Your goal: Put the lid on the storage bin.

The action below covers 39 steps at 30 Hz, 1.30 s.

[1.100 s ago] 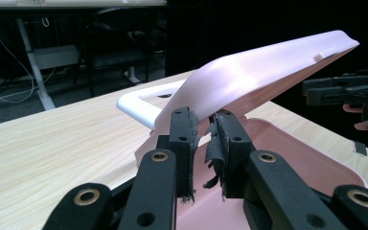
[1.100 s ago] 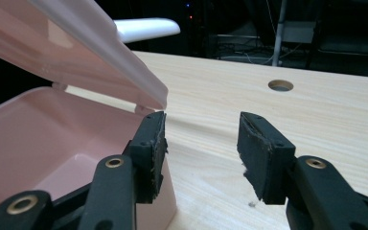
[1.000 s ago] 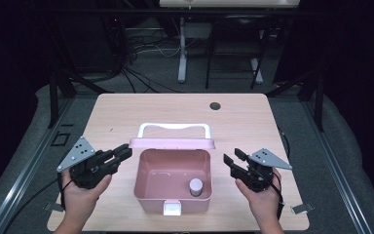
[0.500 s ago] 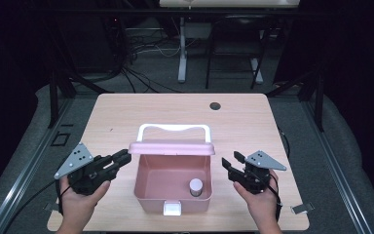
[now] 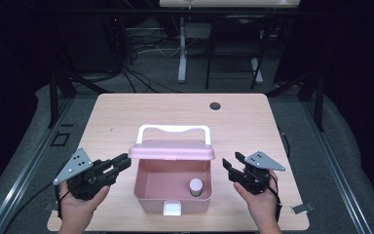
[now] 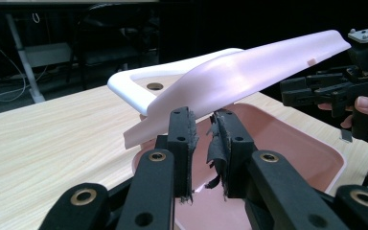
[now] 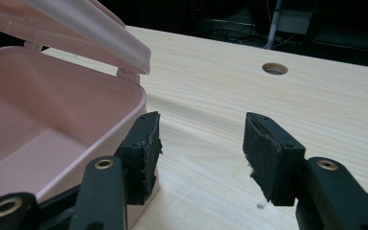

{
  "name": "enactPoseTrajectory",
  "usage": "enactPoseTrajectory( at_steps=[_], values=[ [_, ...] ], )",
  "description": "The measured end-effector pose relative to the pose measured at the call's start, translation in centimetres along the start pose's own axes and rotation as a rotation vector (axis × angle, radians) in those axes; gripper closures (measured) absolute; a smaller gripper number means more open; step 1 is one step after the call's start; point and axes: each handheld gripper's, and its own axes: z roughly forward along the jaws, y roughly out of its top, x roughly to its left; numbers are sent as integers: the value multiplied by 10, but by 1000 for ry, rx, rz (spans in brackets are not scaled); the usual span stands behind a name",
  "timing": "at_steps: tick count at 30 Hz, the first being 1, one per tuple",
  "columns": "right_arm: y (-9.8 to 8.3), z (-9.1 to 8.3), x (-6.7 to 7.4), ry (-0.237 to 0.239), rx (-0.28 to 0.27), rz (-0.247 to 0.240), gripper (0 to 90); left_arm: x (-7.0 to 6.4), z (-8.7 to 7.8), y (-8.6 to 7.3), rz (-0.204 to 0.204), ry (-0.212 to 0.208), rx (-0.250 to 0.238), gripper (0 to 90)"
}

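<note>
On the left, our left gripper (image 5: 121, 163) hovers beside the pink plastic box (image 5: 148, 195), jaws nearly closed on nothing. The box sits near the surface's (image 5: 126, 112) front edge, its pink lid (image 5: 171, 150) half raised. Our right gripper (image 5: 230, 163) has just been opening, empty, at the box's right.

No readable text, labels, brands, numbers or signs in any view; pink box (image 5: 173, 187), lid (image 5: 171, 150) and table (image 5: 126, 117) surfaces all plain, unmarked.
</note>
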Motion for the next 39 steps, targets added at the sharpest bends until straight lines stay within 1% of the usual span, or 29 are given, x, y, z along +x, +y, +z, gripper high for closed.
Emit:
enactPoseTrajectory(
  at_steps=[4,6,7,11,13,19,21,22,24,27,29,30,31,32,37,39],
  values=[
    [-1,1,0,-4,7,-6,470,-1,-1,-3,-2,-2,-1,773],
    [-2,1,-1,-8,2,-8,466,-2,-1,-4,2,-3,5,771],
    [-2,1,-1,-10,4,-9,466,-2,-1,-5,-1,-5,0,771],
    [-3,2,-3,-18,5,-22,463,-3,-3,-8,5,-8,6,770],
    [-4,2,-3,-19,9,-24,461,-3,-3,-10,4,-11,2,770],
    [-6,3,-7,-23,15,3,435,-4,-4,-13,5,-12,2,770],
    [-7,3,-9,-17,25,27,426,-4,-4,-14,6,-12,4,770],
    [-8,3,-9,-17,20,32,426,-4,-4,-15,9,-15,1,770],
    [-9,4,-11,-22,26,26,426,-5,-4,-16,6,-16,3,770],
    [-13,4,-13,-21,19,44,412,-5,-5,-19,4,-20,7,770],
    [-14,4,-15,-28,28,44,407,-5,-6,-20,6,-19,9,770],
    [-15,5,-16,-31,21,48,403,-5,-6,-21,7,-20,12,771],
    [-15,5,-16,-30,22,55,400,-5,-6,-22,5,-22,6,771],
    [-15,5,-17,-31,24,60,397,-6,-6,-22,1,-22,10,771],
    [-17,6,-18,-45,24,60,369,-6,-6,-24,1,-23,13,771],
    [-17,7,-18,-49,32,60,354,-6,-6,-26,0,-23,10,771]
  ],
)
